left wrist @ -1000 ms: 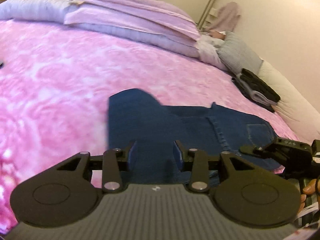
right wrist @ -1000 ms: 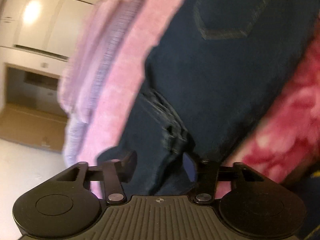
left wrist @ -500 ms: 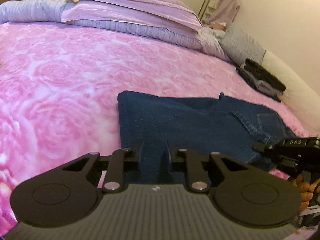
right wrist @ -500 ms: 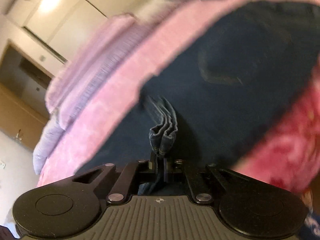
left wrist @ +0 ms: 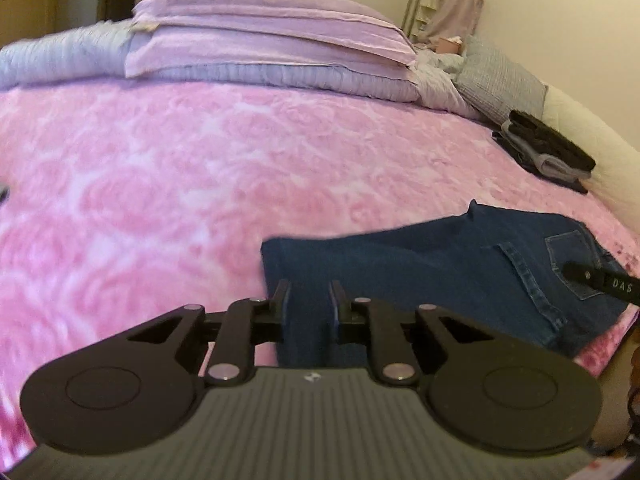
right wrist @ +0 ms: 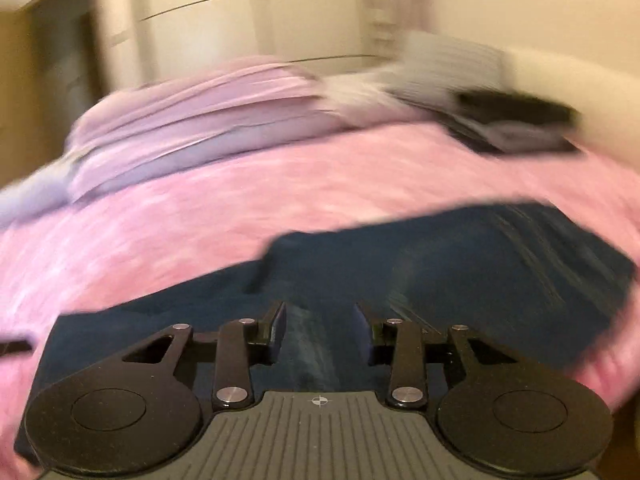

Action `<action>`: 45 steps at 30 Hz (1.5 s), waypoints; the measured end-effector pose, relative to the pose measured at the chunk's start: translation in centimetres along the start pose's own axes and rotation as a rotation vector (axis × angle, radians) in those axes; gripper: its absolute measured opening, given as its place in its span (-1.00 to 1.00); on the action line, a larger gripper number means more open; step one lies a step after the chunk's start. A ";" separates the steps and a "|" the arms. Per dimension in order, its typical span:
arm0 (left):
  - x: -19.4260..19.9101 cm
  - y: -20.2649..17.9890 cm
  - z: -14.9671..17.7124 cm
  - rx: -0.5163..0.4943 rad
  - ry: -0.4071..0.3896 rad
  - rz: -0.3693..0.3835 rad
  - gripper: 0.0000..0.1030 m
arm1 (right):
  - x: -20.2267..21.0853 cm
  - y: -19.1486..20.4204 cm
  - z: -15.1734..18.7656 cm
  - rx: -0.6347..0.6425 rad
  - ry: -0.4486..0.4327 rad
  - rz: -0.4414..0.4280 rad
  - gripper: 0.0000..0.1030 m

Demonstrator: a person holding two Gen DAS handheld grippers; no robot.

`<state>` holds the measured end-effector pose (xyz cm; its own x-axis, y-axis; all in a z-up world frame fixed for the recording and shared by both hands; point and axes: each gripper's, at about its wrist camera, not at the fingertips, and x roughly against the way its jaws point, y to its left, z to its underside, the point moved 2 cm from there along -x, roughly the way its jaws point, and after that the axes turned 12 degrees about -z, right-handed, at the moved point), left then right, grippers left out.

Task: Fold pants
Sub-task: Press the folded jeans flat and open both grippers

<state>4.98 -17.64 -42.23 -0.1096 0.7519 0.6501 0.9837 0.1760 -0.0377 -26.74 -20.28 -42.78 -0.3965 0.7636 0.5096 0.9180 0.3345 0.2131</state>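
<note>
L wrist view: your left gripper has jaws apart w/ the jeans edge between them, not pinched — the folded jeans lie flat on the bed, running right of the jaws. R wrist view, blurred: right gripper jaws apart over denim. Close only once the fold edges line up — grab all layers.

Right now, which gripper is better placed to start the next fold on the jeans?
Left, probably. The left gripper sits at the jeans' folded end, denim between its parted fingers, view steady. The right gripper is open over the jeans' middle, its view motion-blurred.
</note>
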 end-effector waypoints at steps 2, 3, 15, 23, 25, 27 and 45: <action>-1.2 -0.9 -0.9 -0.023 -0.008 0.001 -0.71 | -2.5 1.1 -0.3 0.087 -0.004 -0.037 -0.41; -2.1 -1.4 -1.2 -0.025 -0.007 -0.002 -0.71 | -3.8 1.9 -0.4 0.138 -0.014 -0.045 -0.47; -3.1 -3.7 -0.3 -0.053 0.085 -0.059 -0.69 | -2.5 1.2 1.7 0.137 0.109 -0.068 -0.77; 1.0 -4.6 4.6 -0.079 0.117 -0.052 -0.67 | -1.3 3.1 4.1 0.250 0.181 -0.029 -0.76; 1.6 -5.1 4.4 -0.080 0.126 -0.070 -0.66 | -1.0 3.5 3.3 0.224 0.216 -0.018 -0.75; 2.5 -5.2 4.1 -0.060 0.128 -0.039 -0.60 | -0.1 3.5 2.7 0.178 0.204 -0.032 -0.71; 14.4 -8.3 4.6 -0.121 0.023 0.026 0.14 | 13.6 5.2 2.4 0.128 0.053 0.010 0.00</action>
<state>-5.39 -5.38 -36.04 -0.0816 0.7402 0.6674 0.9963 0.0776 0.0358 -27.39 -6.78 -36.75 -0.3833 0.7384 0.5549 0.9121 0.3971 0.1017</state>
